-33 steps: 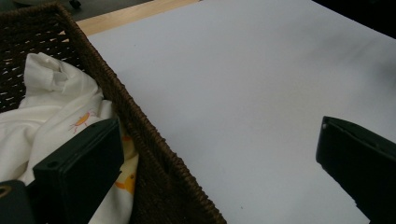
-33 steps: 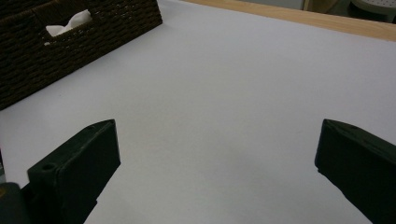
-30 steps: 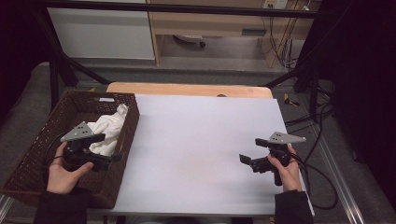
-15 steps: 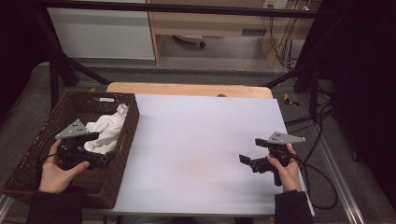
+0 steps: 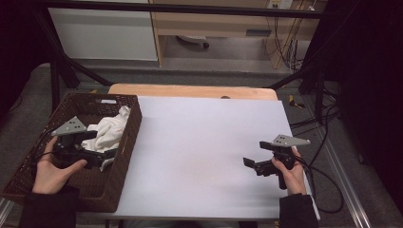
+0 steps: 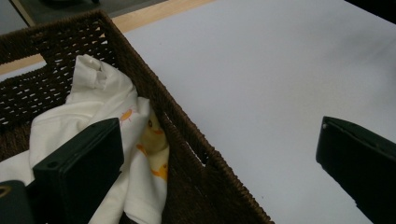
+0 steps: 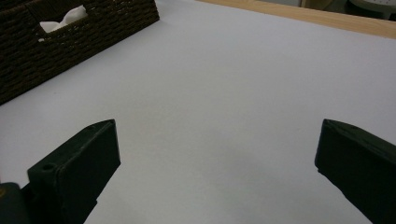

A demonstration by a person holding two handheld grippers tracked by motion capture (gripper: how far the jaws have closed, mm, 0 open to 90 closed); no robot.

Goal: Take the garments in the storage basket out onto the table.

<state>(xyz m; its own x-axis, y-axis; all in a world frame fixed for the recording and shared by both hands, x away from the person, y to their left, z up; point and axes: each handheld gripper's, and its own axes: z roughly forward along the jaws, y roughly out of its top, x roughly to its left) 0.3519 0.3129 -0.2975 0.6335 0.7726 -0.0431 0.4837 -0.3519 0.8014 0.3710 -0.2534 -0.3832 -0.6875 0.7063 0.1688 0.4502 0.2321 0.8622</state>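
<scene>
While I hold the left gripper [image 5: 102, 159] low over the near part of the brown basket [image 5: 126, 156], its jaws are spread wide with nothing between them. In the left gripper view one jaw hangs inside the basket, just above the white cloth [image 6: 84, 135], and the other jaw hangs outside the basket wall [image 6: 187, 140], over the white worktop [image 6: 280, 70]. I cannot tell if the inside jaw touches the cloth.

I see the cloth lying bunched up inside the basket, leaning on the wall that faces the worktop. It has small yellow and orange duck pictures [image 6: 156, 135] on it. One end of the cloth pokes up toward the far side of the basket.

My right gripper [image 5: 250, 164] is well apart from the basket, over the other side of the worktop, and its tips point back at the basket. Its jaws are wide apart too and hold nothing. In the right gripper view the basket [image 7: 84, 42] sits far off at the top left, with a bit of white cloth [image 7: 65, 18] showing through a handle hole in its wall.

Past the basket, a strip of bare wood [image 5: 190, 90] shows at the far edge of the worktop. Beyond that is the grey floor [image 5: 228, 66].
</scene>
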